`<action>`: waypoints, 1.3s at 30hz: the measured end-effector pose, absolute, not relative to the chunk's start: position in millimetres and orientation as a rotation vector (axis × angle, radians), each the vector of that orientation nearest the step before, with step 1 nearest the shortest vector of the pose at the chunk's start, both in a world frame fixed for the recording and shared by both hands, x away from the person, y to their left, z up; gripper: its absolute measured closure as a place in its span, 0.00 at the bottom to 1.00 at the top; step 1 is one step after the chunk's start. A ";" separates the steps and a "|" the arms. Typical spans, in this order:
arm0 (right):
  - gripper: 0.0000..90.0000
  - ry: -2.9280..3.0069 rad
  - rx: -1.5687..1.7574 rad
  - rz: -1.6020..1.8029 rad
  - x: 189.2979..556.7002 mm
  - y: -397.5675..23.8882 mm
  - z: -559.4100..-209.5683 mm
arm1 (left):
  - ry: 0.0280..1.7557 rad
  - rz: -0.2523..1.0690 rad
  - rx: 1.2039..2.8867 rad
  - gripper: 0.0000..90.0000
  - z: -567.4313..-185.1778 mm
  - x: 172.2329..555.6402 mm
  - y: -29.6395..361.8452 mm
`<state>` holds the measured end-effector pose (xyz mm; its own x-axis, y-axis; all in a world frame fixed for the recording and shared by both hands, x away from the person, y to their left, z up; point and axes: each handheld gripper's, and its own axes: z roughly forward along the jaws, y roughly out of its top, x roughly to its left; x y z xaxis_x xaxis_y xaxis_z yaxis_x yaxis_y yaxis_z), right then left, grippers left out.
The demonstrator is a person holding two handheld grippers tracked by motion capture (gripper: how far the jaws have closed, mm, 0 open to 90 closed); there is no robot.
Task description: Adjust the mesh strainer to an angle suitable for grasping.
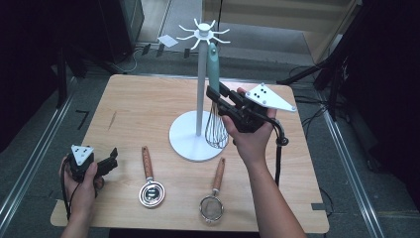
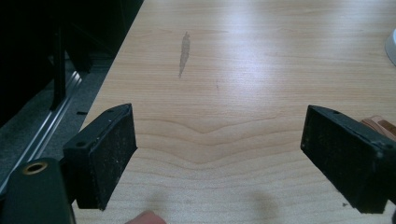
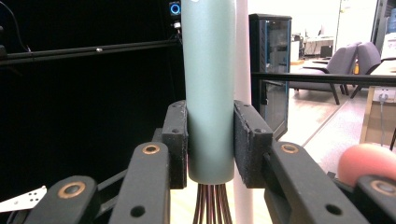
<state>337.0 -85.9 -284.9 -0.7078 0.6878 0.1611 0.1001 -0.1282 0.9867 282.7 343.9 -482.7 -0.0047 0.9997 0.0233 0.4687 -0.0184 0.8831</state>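
The right gripper point(image 1: 218, 99) is clamped on the whisk point(image 1: 215, 84) hanging beside the white hook stand point(image 1: 200, 79), so lifting straight up should clear its hook, while the left gripper point(image 2: 219, 154) rests agape near-left.

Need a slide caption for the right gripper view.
Right gripper shut on the whisk handle, beside the white stand pole.

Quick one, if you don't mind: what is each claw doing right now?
Left claw: open, holding nothing, over bare table.
Right claw: closed on the whisk by its teal handle, beside the white rack pole.
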 end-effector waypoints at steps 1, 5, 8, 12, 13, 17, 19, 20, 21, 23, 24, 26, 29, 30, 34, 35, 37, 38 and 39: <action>0.77 1.729 0.875 1.888 337.8 -86.6 -284.9 | 1.559 0.961 1.570 0.12 -482.6 282.7 343.9; 0.75 1.735 0.883 1.897 340.4 -89.1 -283.4 | 1.563 0.961 1.568 0.12 -482.6 282.7 343.9; 0.72 1.743 0.885 1.931 340.7 -91.4 -281.8 | 1.559 0.961 1.574 0.12 -482.6 282.8 343.9; 0.71 1.743 0.881 1.934 340.0 -94.3 -278.8 | 1.562 0.960 1.571 0.12 -482.5 282.8 343.9; 0.71 1.743 0.881 1.934 340.0 -94.3 -278.8 | 1.562 0.959 1.572 0.12 -482.5 282.8 343.9; 0.80 1.717 0.898 1.919 342.9 -98.0 -275.9 | 1.559 0.959 1.574 0.12 -482.6 282.9 343.9; 0.90 1.710 0.904 1.908 346.6 -100.0 -273.5 | 1.559 0.960 1.574 0.12 -482.6 282.8 343.9; 0.93 1.710 0.906 1.907 348.0 -101.1 -272.2 | 1.558 0.960 1.573 0.12 -482.6 282.8 344.0; 0.96 1.703 0.905 1.904 349.0 -101.9 -271.0 | 1.557 0.961 1.573 0.12 -482.6 282.8 344.0; 1.00 1.689 0.907 1.882 352.5 -104.2 -266.7 | 1.558 0.962 1.569 0.12 -482.7 282.6 343.8; 1.00 1.677 0.904 1.880 354.0 -105.4 -264.3 | 1.559 0.963 1.571 0.12 -482.5 282.4 343.8; 1.00 1.655 0.902 1.878 358.2 -107.5 -258.9 | 1.558 0.965 1.571 0.12 -482.5 282.3 344.0; 1.00 1.634 0.898 1.872 364.3 -109.5 -251.5 | 1.555 0.967 1.566 0.12 -482.5 282.0 344.2; 1.00 1.625 0.896 1.874 367.5 -109.7 -248.7 | 1.555 0.968 1.565 0.12 -482.6 282.0 344.2; 1.00 1.613 0.887 1.868 378.0 -109.0 -241.1 | 1.555 0.969 1.568 0.12 -482.7 282.2 343.6; 1.00 1.613 0.884 1.868 380.3 -108.6 -239.2 | 1.554 0.968 1.569 0.12 -482.6 282.2 343.6; 1.00 1.608 0.878 1.862 382.9 -107.5 -236.1 | 1.556 0.963 1.572 0.12 -482.5 282.3 344.1; 1.00 1.600 0.877 1.859 385.8 -105.8 -232.8 | 1.559 0.961 1.568 0.12 -482.5 282.4 344.0; 1.00 1.600 0.877 1.859 385.8 -105.8 -232.8 | 1.557 0.961 1.568 0.12 -482.6 282.5 344.1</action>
